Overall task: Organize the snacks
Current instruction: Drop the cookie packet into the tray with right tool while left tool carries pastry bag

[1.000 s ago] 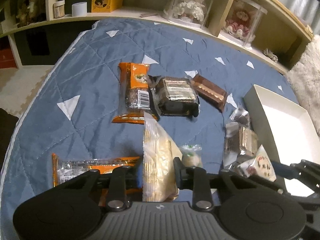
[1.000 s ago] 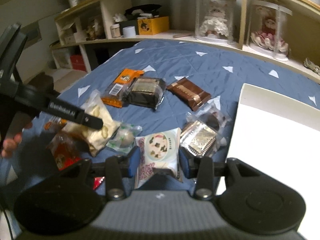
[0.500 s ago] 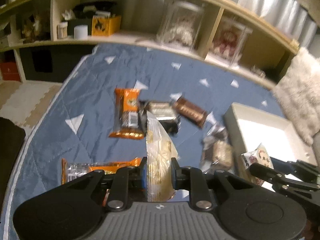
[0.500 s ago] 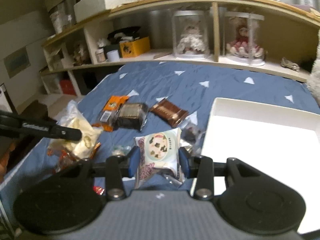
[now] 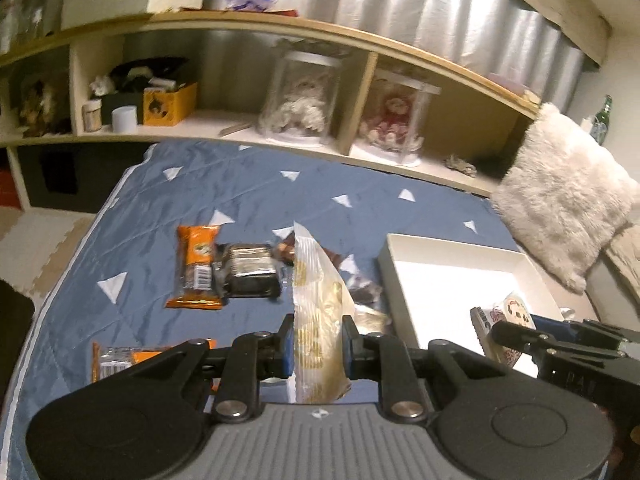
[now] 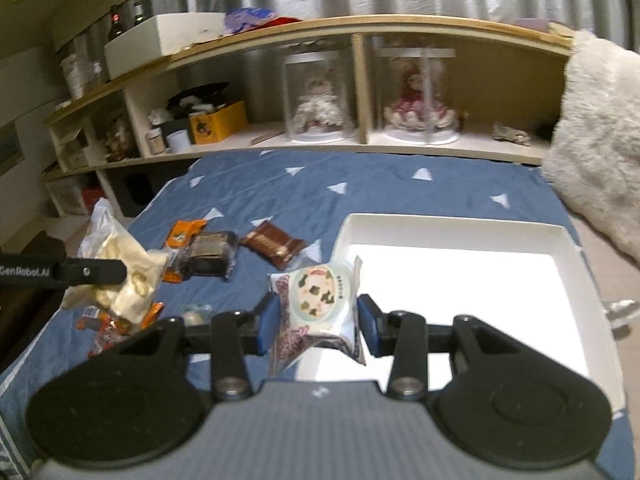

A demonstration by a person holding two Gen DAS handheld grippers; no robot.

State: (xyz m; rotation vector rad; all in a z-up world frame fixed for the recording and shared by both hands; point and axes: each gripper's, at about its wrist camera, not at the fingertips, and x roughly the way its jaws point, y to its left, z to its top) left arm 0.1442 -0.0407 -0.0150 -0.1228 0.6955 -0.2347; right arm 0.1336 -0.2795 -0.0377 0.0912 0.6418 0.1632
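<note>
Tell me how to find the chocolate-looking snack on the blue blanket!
Look at the blue quilt left of the white tray. The brown wrapped bar lies beside the dark cake packet; it is the only glossy brown wrapper with pale stripes.

Your left gripper (image 5: 318, 346) and right gripper (image 6: 318, 322) look alike: black linkages, silver screws, grey ribbed housing, seemingly blue pads (image 6: 267, 322).

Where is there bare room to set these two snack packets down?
The white box is bare inside. The blue quilt lies open between the shelf and the snacks. It is crowded left of the box, around the brown bar.
</note>
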